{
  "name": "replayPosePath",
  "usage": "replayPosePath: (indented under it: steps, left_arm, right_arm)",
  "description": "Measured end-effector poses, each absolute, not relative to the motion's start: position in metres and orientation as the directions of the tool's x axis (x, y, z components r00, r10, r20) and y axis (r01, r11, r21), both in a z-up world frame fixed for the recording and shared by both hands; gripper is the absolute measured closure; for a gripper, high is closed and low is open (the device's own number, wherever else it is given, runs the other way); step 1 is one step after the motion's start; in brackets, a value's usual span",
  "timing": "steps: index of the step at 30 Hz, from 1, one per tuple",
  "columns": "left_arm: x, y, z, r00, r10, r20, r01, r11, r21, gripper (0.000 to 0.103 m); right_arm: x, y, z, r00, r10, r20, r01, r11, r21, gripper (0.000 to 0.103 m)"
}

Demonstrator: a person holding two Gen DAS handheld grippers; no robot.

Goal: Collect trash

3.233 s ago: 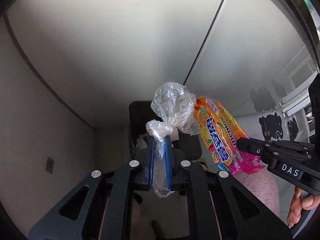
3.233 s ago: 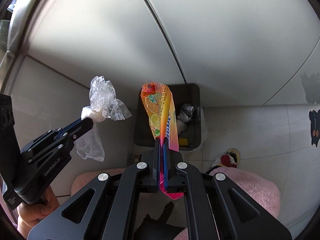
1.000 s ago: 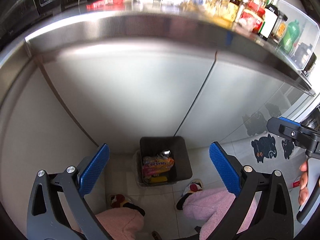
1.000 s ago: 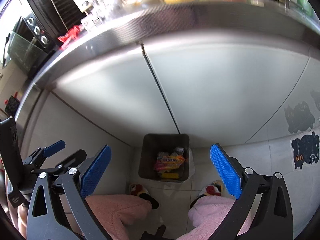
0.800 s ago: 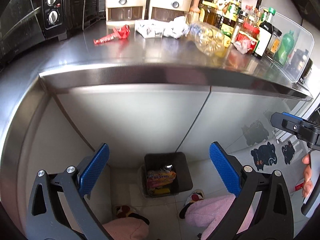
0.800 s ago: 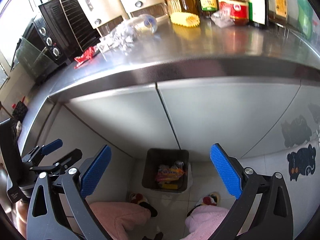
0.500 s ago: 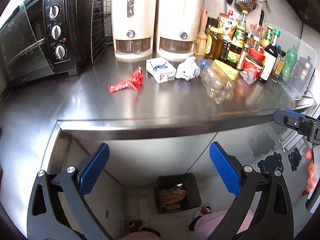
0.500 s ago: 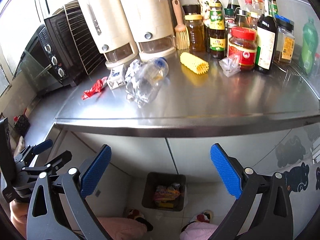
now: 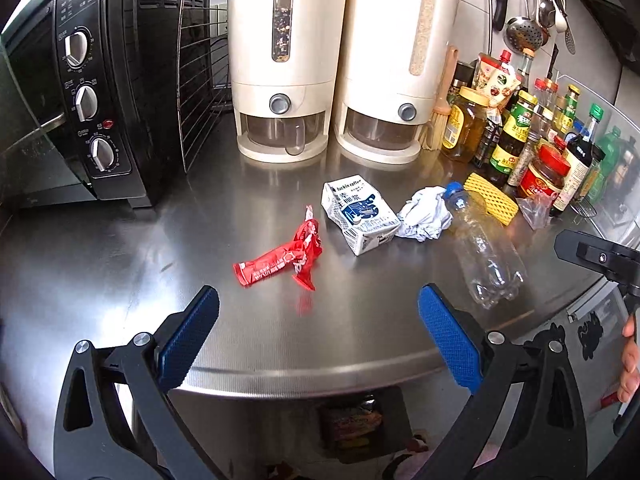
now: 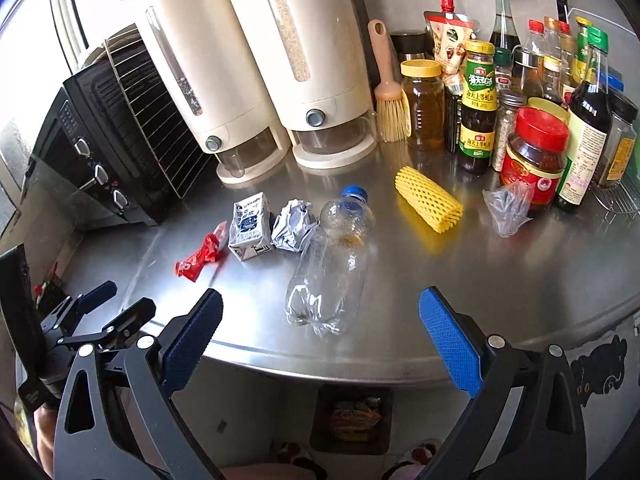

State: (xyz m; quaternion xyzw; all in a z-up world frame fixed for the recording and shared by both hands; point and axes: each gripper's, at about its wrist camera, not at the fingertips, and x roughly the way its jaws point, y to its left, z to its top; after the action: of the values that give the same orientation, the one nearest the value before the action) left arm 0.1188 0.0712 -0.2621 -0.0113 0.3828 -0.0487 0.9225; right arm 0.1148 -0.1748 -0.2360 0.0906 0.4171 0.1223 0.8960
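A home kitchen: a steel bench (image 9: 120,264) carries a black toaster oven (image 9: 80,92), two cream grain dispensers (image 10: 256,80), sauce bottles (image 10: 480,112), and hanging ladles (image 9: 524,32).

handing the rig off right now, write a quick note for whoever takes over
Left gripper open, empty, over the counter edge facing the red wrapper. Right gripper open, empty, facing the clear bottle.
Done: a colourful wrapper lies in the bin on the floor below.
Left on the counter: red wrapper, coffee carton, crumpled paper, bottle, yellow foam net, small clear bag.
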Motion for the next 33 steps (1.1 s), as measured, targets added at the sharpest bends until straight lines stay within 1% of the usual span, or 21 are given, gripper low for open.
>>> replayPosePath:
  steps: [4, 6, 10, 13, 17, 19, 20, 21, 22, 23, 24, 25, 27, 29, 30, 33]
  left_arm:
    - [0.144, 0.076, -0.274, 0.682, -0.104, -0.724, 0.08, 0.994, -0.067, 0.011]
    - [0.154, 0.079, -0.28, 0.67, -0.114, -0.734, 0.081, 0.994, -0.079, 0.016]
    - [0.171, 0.082, -0.292, 0.651, -0.124, -0.749, 0.078, 0.992, -0.097, 0.019]
    - [0.181, 0.082, -0.302, 0.631, -0.136, -0.764, 0.086, 0.991, -0.106, 0.026]
    - [0.191, 0.084, -0.315, 0.614, -0.138, -0.777, 0.088, 0.99, -0.106, 0.028]
    - [0.194, 0.087, -0.319, 0.611, -0.145, -0.778, 0.084, 0.989, -0.118, 0.032]
    - [0.196, 0.089, -0.32, 0.608, -0.149, -0.78, 0.085, 0.989, -0.123, 0.037]
    - [0.197, 0.089, -0.321, 0.608, -0.149, -0.78, 0.087, 0.989, -0.121, 0.047]
    - [0.197, 0.089, -0.321, 0.61, -0.147, -0.779, 0.089, 0.989, -0.117, 0.052]
    - [0.197, 0.09, -0.321, 0.612, -0.143, -0.778, 0.089, 0.99, -0.111, 0.063]
    - [0.198, 0.091, -0.321, 0.611, -0.142, -0.779, 0.088, 0.99, -0.111, 0.071]
    - [0.199, 0.092, -0.321, 0.607, -0.151, -0.78, 0.091, 0.989, -0.121, 0.076]
    - [0.201, 0.094, -0.321, 0.604, -0.161, -0.781, 0.09, 0.987, -0.134, 0.093]
    - [0.201, 0.091, -0.322, 0.601, -0.161, -0.783, 0.098, 0.987, -0.128, 0.095]
    - [0.201, 0.089, -0.322, 0.6, -0.157, -0.785, 0.104, 0.988, -0.117, 0.1]
    - [0.2, 0.082, -0.323, 0.599, -0.144, -0.788, 0.113, 0.989, -0.095, 0.103]
  right_arm:
    - [0.135, -0.17, -0.245, 0.589, 0.304, -0.749, -0.136, 0.95, 0.279, 0.015]
    - [0.143, -0.169, -0.25, 0.578, 0.302, -0.758, -0.13, 0.951, 0.28, 0.017]
    - [0.158, -0.165, -0.262, 0.553, 0.299, -0.778, -0.124, 0.952, 0.278, 0.018]
    - [0.167, -0.162, -0.272, 0.537, 0.29, -0.792, -0.114, 0.955, 0.273, 0.018]
    - [0.174, -0.159, -0.285, 0.518, 0.278, -0.809, -0.108, 0.959, 0.26, 0.018]
    - [0.177, -0.158, -0.291, 0.509, 0.273, -0.816, -0.103, 0.961, 0.258, 0.018]
    - [0.178, -0.158, -0.295, 0.503, 0.271, -0.821, -0.099, 0.961, 0.257, 0.019]
    - [0.18, -0.158, -0.299, 0.497, 0.273, -0.824, -0.095, 0.961, 0.261, 0.021]
    - [0.18, -0.158, -0.302, 0.49, 0.276, -0.827, -0.094, 0.96, 0.265, 0.027]
    - [0.181, -0.159, -0.304, 0.485, 0.283, -0.827, -0.094, 0.958, 0.272, 0.032]
    - [0.181, -0.159, -0.307, 0.481, 0.283, -0.829, -0.093, 0.957, 0.273, 0.035]
    - [0.18, -0.16, -0.308, 0.481, 0.284, -0.829, -0.092, 0.957, 0.274, 0.036]
    - [0.179, -0.162, -0.31, 0.481, 0.293, -0.826, -0.094, 0.954, 0.283, 0.037]
    - [0.177, -0.164, -0.312, 0.48, 0.302, -0.824, -0.095, 0.951, 0.293, 0.038]
    - [0.176, -0.165, -0.312, 0.481, 0.3, -0.824, -0.099, 0.952, 0.289, 0.039]
    - [0.173, -0.167, -0.313, 0.481, 0.289, -0.828, -0.104, 0.956, 0.273, 0.04]
